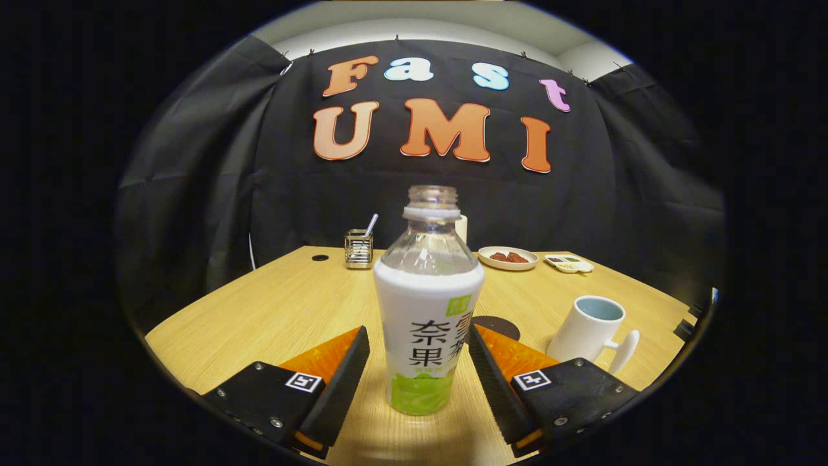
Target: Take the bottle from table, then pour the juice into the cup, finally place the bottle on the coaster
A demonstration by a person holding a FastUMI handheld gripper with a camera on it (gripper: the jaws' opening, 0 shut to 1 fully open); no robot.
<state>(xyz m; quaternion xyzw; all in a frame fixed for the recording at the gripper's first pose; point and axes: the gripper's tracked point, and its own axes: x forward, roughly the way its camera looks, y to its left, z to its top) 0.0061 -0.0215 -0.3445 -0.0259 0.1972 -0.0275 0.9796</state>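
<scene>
A clear uncapped bottle (427, 304) with a white and green label stands upright on the wooden table (284, 304). It sits between the fingers of my gripper (419, 346), which is open, with a small gap on each side of the bottle. A white cup (590, 329) with a pale blue inside and its handle turned toward me stands to the right, beyond the right finger. A dark round coaster (497, 325) lies flat just behind the bottle, partly hidden by it and by the right finger.
At the table's far side stand a metal holder with a straw (359, 248), a plate of reddish food (508, 257) and a small dish (568, 263). A white object (461, 228) peeks out behind the bottle's neck. A dark hole (319, 257) marks the far left corner.
</scene>
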